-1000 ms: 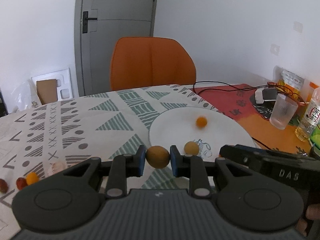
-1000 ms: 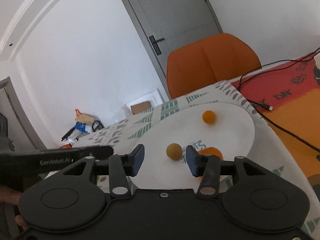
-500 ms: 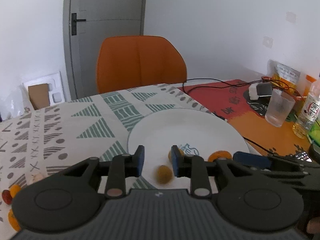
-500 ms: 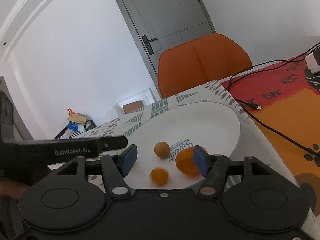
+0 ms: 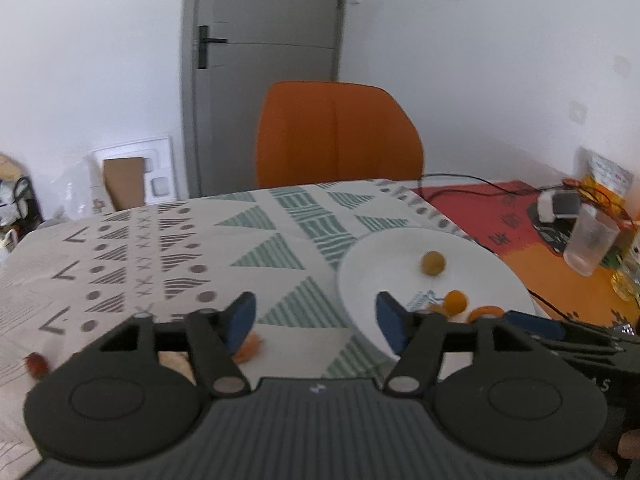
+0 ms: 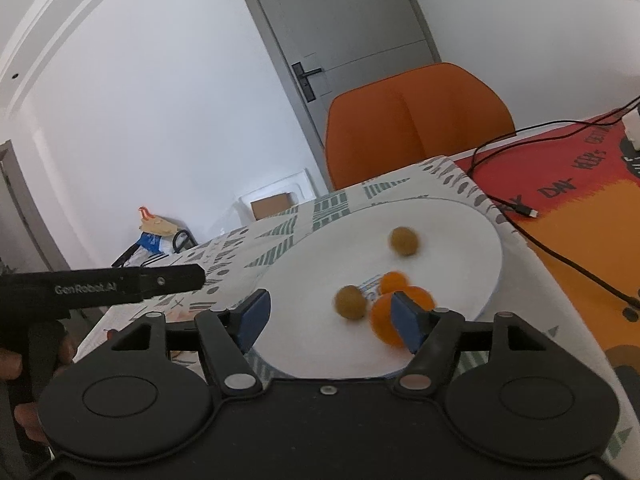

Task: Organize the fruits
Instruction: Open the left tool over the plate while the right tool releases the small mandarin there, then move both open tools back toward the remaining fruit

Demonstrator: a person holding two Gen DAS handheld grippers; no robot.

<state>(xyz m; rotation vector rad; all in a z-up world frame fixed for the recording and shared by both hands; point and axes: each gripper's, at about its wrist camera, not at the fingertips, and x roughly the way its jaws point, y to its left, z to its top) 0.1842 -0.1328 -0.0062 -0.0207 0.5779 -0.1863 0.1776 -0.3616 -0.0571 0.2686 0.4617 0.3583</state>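
Clearly I use the white plate (image 6: 460,216) as the collecting spot: four fruits (image 6: 404,241) rest inside. My left gripper (image 5: 316,316) and right gripper (image 6: 330,312) both gape empty, while a stray orange fruit (image 5: 250,350) waits on the tablecloth (image 5: 160,256).

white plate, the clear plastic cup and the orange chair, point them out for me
white plate (image 6: 448,224): right wrist view, bare far part of its surface.
clear plastic cup (image 5: 591,241): left wrist view, middle of its ribbed wall.
orange chair (image 5: 338,136): left wrist view, centre of the backrest.
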